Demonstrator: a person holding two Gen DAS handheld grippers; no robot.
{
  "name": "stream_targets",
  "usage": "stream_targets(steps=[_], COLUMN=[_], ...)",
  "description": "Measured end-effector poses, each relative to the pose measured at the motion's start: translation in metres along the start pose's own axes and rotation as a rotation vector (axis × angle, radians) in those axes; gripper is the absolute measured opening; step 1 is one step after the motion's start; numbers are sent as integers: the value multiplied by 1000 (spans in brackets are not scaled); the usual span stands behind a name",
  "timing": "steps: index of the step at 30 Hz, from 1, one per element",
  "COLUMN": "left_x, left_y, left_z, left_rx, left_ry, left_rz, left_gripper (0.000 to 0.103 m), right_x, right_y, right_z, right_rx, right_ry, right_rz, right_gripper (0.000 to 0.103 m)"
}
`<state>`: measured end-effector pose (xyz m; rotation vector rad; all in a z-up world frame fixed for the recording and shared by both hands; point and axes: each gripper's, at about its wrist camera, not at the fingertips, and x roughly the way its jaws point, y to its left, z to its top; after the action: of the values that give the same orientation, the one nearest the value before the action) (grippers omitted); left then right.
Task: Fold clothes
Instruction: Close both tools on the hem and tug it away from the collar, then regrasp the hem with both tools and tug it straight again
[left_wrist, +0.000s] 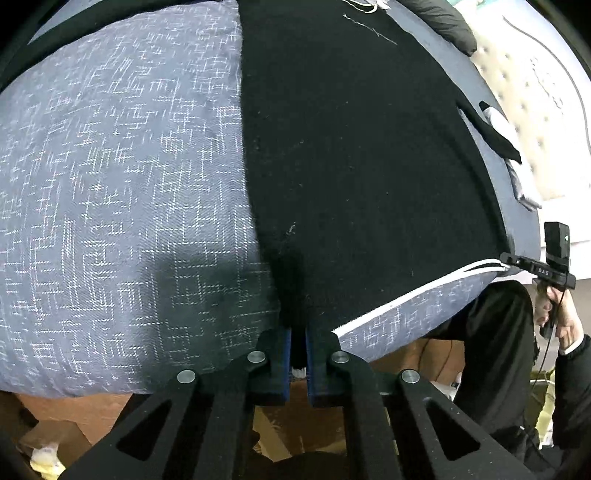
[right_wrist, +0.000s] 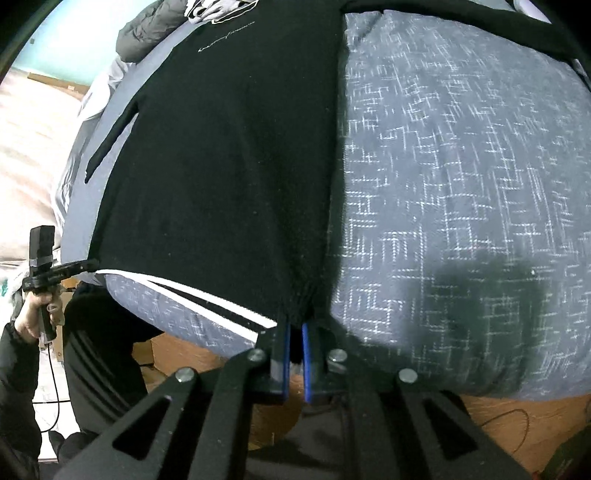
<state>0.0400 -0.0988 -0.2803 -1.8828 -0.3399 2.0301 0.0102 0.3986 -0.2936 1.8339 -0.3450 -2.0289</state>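
— Where's the sweater (left_wrist: 362, 177)?

— Flat on the blue patterned bed (left_wrist: 122, 192), hem at the near edge.

— And the claws?

— Left gripper (left_wrist: 298, 345) is clenched on one hem corner, right gripper (right_wrist: 294, 341) clamps the other corner, white stripes between.

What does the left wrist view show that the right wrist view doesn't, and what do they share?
Only the left wrist view: the left tool shut on the black garment's hem corner, a cream tufted surface at right, and the right tool seen from the side.

Only the right wrist view: the right tool shut on the other hem corner, a grey padded jacket at top left, and the left tool from the side.

Both: the garment lying flat on the blue patterned cover, its white-striped hem at the near edge.
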Motion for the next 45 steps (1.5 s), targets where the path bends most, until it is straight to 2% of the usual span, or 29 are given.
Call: stream_targets(steps=[5, 8, 11, 13, 15, 16, 21, 25, 28, 29, 31, 33, 35, 38, 43, 45], left_x=[2, -8, -20, -27, -32, -32, -22, -10, -4, -2, 2, 5, 8, 11, 9, 6], left_y=[-10, -13, -8, -7, -10, -10, -9, -6, -1, 0, 2, 4, 6, 8, 10, 12], left_z=[0, 1, 5, 11, 19, 24, 32, 36, 39, 39, 41, 42, 44, 46, 50, 51], left_rx=[-10, -2, -14, -15, -14, -15, 2, -7, -13, -13, -13, -12, -11, -11, -13, -15], left_ry=[6, -16, -47, -81, -115, -129, -107, -86, -73, -69, -61, -52, -46, -38, -38, -39], left_rz=[-3, 6, 30, 46, 55, 54, 56, 69, 74, 76, 80, 86, 89, 93, 88, 81], left_gripper=[9, 12, 16, 18, 20, 22, 22, 22, 22, 22, 22, 22, 22, 22, 22, 23], right_x=[-1, 2, -11, -27, -42, -46, -43, -25, -14, -12, -6, 2, 1, -13, -9, -6], right_y=[-2, 2, 9, 7, 3, 1, -6, 5, -4, -8, -14, -19, -20, -31, -29, -30], right_z=[0, -1, -1, 6, 18, 24, 52, 69, 83, 86, 91, 92, 91, 88, 86, 87], right_rx=[-5, 2, -40, -30, 2, 11, 76, 53, 90, 105, 129, 150, 142, 159, 139, 139], right_ry=[17, 59, 50, 1, -64, -90, -158, -177, -176, -178, -172, -154, -161, -231, -214, -192], right_rz=[-1, -22, -56, -57, -31, -22, -1, -52, -63, -52, -25, 6, 6, -41, -85, -77], right_gripper=[5, 9, 12, 18, 40, 43, 44, 44, 44, 43, 26, 5, 3, 2, 2, 3])
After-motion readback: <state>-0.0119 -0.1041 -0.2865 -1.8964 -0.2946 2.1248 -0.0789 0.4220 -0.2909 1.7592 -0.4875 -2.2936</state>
